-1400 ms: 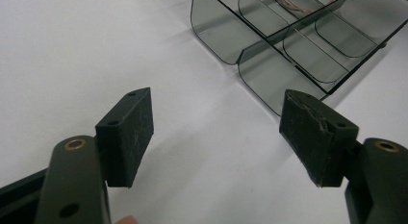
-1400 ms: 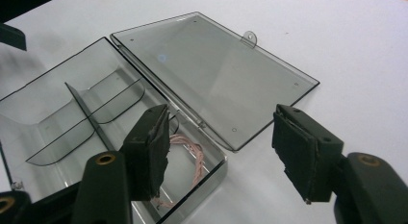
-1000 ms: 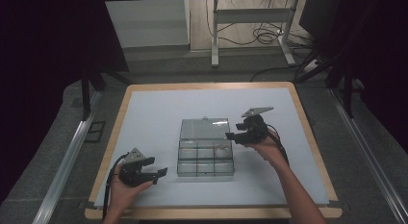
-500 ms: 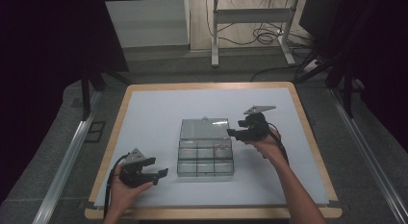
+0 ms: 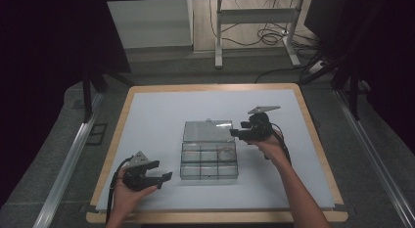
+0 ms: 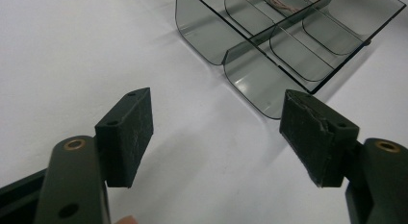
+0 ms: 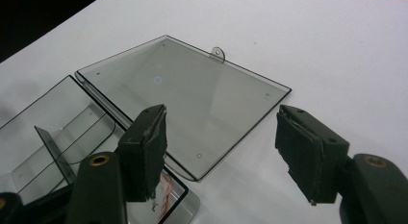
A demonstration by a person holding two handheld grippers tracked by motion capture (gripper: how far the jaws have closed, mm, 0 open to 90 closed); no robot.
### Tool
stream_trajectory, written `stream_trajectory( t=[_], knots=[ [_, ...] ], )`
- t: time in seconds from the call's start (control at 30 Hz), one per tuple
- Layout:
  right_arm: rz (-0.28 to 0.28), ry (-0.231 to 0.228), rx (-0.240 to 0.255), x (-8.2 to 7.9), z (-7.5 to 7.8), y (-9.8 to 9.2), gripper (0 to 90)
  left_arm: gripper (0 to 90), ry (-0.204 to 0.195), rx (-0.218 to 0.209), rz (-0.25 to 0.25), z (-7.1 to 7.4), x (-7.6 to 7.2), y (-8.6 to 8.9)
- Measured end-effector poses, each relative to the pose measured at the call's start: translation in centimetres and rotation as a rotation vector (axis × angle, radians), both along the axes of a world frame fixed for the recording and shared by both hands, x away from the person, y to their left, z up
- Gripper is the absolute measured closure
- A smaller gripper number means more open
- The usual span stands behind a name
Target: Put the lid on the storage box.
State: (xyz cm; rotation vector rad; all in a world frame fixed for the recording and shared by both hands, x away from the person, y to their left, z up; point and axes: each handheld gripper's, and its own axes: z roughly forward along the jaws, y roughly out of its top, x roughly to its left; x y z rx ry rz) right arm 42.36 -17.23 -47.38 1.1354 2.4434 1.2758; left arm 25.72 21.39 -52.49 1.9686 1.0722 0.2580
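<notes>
A clear smoky compartment box (image 5: pixel 209 162) sits mid-table with its lid (image 5: pixel 208 131) swung open and lying flat behind it. Something thin and pinkish (image 5: pixel 226 152) lies in a right-hand compartment. My right gripper (image 5: pixel 236 134) hovers at the lid's right edge, open. In the right gripper view its jaws straddle the near corner of the lid (image 7: pixel 192 89) without touching it, with the pinkish thing (image 7: pixel 163 192) just below the left jaw. My left gripper (image 5: pixel 165 178) rests open on the table left of the box. Its own view shows the box's (image 6: pixel 288 46) corner ahead between the parted jaws.
The white mat (image 5: pixel 156 115) covers a table with a wooden border (image 5: pixel 313 135). Bare mat stretches behind and to both sides of the box. Beyond the table stand a metal frame's legs (image 5: pixel 218 42) and cables on the floor (image 5: pixel 269 37).
</notes>
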Motion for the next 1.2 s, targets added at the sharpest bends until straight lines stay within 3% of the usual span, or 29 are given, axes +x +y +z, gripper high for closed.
stream_trajectory(
  t=[0.4,0.7,1.2],
  knots=[
    [-0.022,0.072,0.048,1.5,-0.8,0.3,35.3,28.2,0.000,-0.002,0.009,0.0,0.0,0.2],
    [-0.030,0.120,0.034,2.2,-1.6,0.6,36.0,28.2,0.000,0.000,0.011,0.0,0.0,0.2],
    [-0.063,0.209,0.086,3.4,-3.1,0.7,35.3,28.2,0.000,0.002,0.011,0.0,0.0,0.1]
  ],
)
